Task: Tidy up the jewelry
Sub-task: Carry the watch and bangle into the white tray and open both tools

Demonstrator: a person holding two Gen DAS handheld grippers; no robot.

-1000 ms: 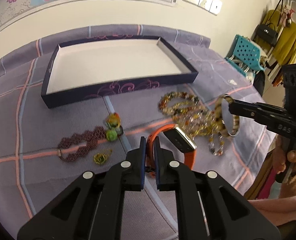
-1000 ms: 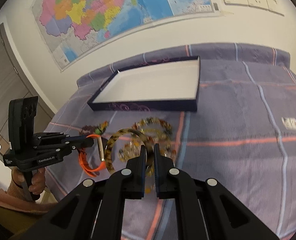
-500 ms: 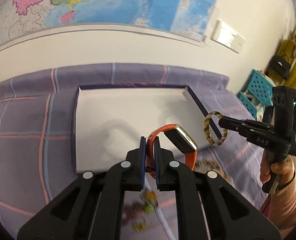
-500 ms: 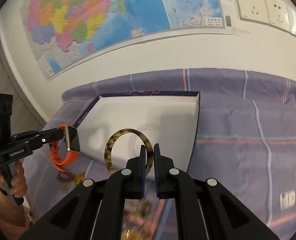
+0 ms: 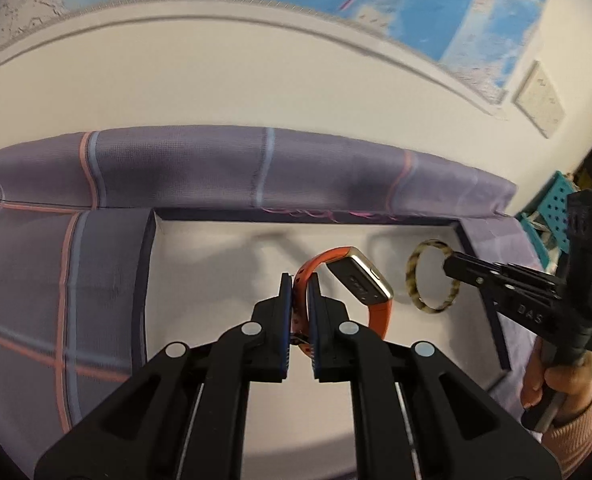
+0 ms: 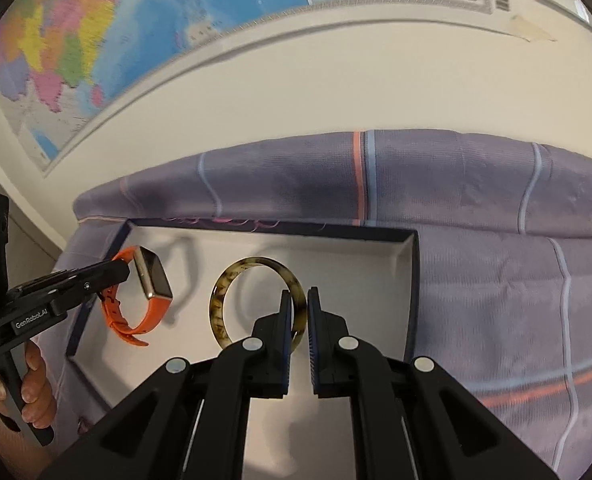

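Note:
My left gripper (image 5: 299, 280) is shut on the orange strap of a watch (image 5: 360, 280) with a gold-edged rectangular face. It hangs above the white floor of the dark-walled tray (image 5: 215, 280). In the right wrist view the same left gripper (image 6: 121, 270) and watch (image 6: 151, 276) hover over the tray's left part (image 6: 336, 264). My right gripper (image 6: 300, 296) is shut on a tortoiseshell bangle (image 6: 231, 280), held upright above the tray's middle. In the left wrist view the right gripper (image 5: 448, 262) holds that bangle (image 5: 416, 276) near the tray's right wall.
The tray lies on a purple plaid cloth (image 6: 496, 280) over the table, whose far edge meets a white wall with a map (image 6: 95, 20). A hand (image 6: 31, 384) holds the left gripper's handle, another hand (image 5: 556, 384) the right one. A teal crate (image 5: 556, 200) stands at right.
Both grippers have carried their pieces away from the jewelry pile on the cloth, toward the wall, and now hang over the tray's inside. The pile has left the view.

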